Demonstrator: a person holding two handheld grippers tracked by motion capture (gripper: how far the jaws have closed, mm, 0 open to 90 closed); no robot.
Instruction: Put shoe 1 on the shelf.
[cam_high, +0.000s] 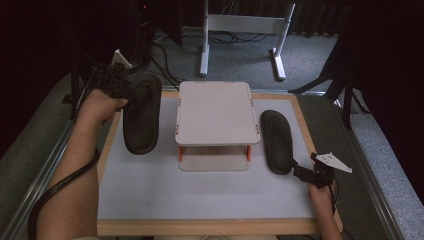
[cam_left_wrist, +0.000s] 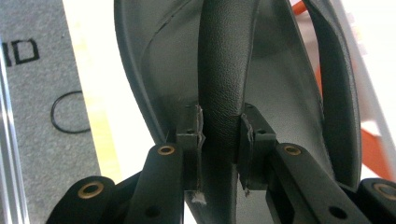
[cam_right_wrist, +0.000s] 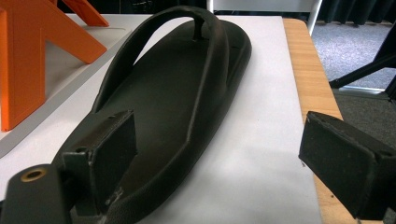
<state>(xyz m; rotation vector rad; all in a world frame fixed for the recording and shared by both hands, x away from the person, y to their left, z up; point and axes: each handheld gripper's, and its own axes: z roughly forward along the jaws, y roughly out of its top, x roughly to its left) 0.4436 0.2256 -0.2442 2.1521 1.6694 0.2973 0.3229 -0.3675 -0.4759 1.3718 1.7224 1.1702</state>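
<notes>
In the high view my left gripper (cam_high: 127, 92) holds a black flip-flop (cam_high: 142, 115) in the air over the table's left edge, toe end hanging down toward me. The left gripper view shows my left gripper (cam_left_wrist: 222, 135) shut on a strap (cam_left_wrist: 224, 70) of that flip-flop (cam_left_wrist: 163, 65), one pad on each side. A second black flip-flop (cam_high: 276, 142) lies flat on the white table top to the right of the stand. My right gripper (cam_high: 300, 172) rests open just behind its heel. In the right gripper view, that flip-flop (cam_right_wrist: 177, 93) lies ahead of my right gripper (cam_right_wrist: 224, 158), whose left pad (cam_right_wrist: 109, 149) sits over the heel.
A white two-level stand (cam_high: 217, 112) with orange legs (cam_high: 181, 152) occupies the middle of the table. The table top (cam_high: 200, 195) has a wooden rim (cam_high: 210, 227). Beyond the far edge stands a white desk frame (cam_high: 245, 30) on grey carpet. A cable trails along the left forearm.
</notes>
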